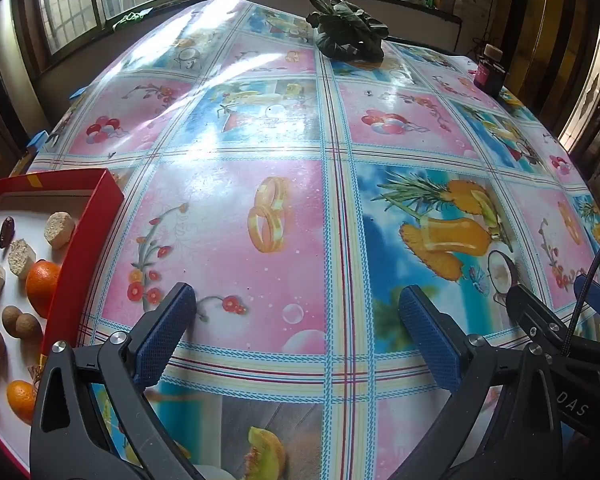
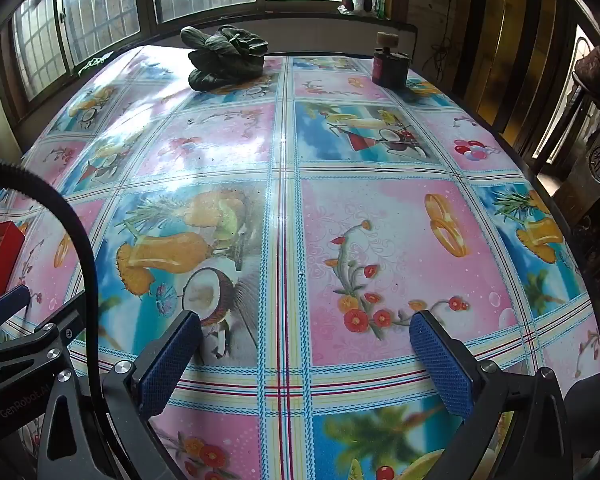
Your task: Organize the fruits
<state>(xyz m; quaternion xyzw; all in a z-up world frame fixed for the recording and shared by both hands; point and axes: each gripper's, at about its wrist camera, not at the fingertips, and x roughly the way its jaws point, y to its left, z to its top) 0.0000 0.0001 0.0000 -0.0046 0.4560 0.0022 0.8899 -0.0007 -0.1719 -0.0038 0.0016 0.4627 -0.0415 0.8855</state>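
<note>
The red tray (image 1: pixel 82 236) sits at the near-left corner of the table (image 1: pixel 300 128), and everything else is placed from it. Inside it lie two oranges, one (image 1: pixel 42 284) against the tray's right wall and a second (image 1: pixel 20 398) nearer the camera along the same wall. Between them rest three small round brown fruits (image 1: pixel 22 322), with perhaps a fourth further left, though the picture's edge blurs it. Farther back in the tray are three pale, crumbly cut chunks (image 1: pixel 59 229), a partial fourth at the left edge, and one dark red date-like fruit (image 1: pixel 6 232). The left gripper (image 1: pixel 296 320) hovers just right of the tray, jaws spread wide, nothing between its two blue pads (image 1: pixel 162 332). The right gripper (image 2: pixel 306 338) hangs further right of the tray, also wide apart and holding nothing. Far across the table from the tray lie one bunch of dark leafy greens (image 1: pixel 346 32) and, well to its right, one dark bottle (image 1: pixel 489 70).
</note>
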